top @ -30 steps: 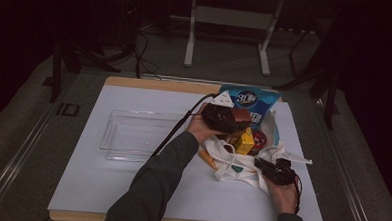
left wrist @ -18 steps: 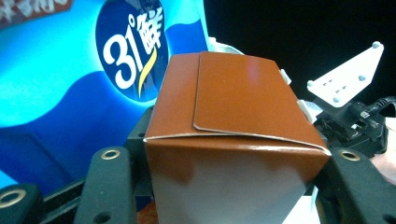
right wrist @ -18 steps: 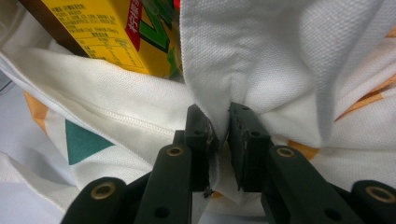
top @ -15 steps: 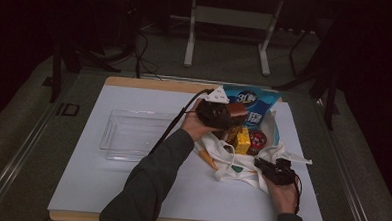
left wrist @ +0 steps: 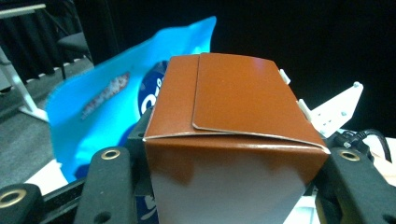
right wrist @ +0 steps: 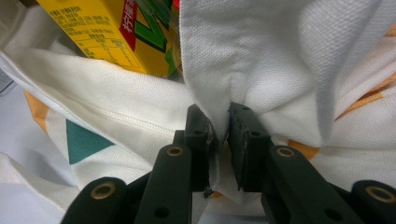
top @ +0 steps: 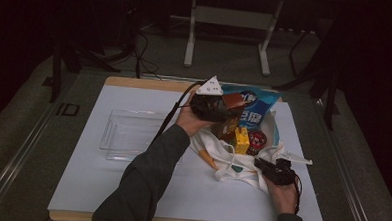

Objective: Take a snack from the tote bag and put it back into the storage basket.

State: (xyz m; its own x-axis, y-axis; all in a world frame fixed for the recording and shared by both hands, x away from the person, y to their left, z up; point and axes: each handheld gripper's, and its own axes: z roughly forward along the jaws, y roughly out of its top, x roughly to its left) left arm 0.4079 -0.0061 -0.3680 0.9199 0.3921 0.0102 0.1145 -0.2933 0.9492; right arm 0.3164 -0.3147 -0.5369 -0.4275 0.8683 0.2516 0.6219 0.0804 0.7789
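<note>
Brown card, glossy and folded at the top flap, forms the small box that is gripped between the half-spread jaws of the left gripper and held above the mouth of the white cloth bag; every place below is given relative to that bag. A fold of the bag's rim is pinched by the nearly closed jaws of the right gripper, at the bag's near right edge. Inside the bag a yellow carton and a round red pack are seen; behind it a blue snack packet is propped, and well to its left a clear plastic tray lies on the white table sheet. Risks are judged as follows: the box is clamped low on its sides, so slippage or tilting could be caused by its smooth card; the walls could be dented by a harder squeeze; the cloth fold could be pulled free, letting the mouth collapse onto the remaining items. By the high view the whole layout is given, tray included. By the left gripper view the box's flap seam and the jaw contact are shown, details too small from above. By the right gripper view the pinched cloth, its green triangle print and the carton's label are revealed.
</note>
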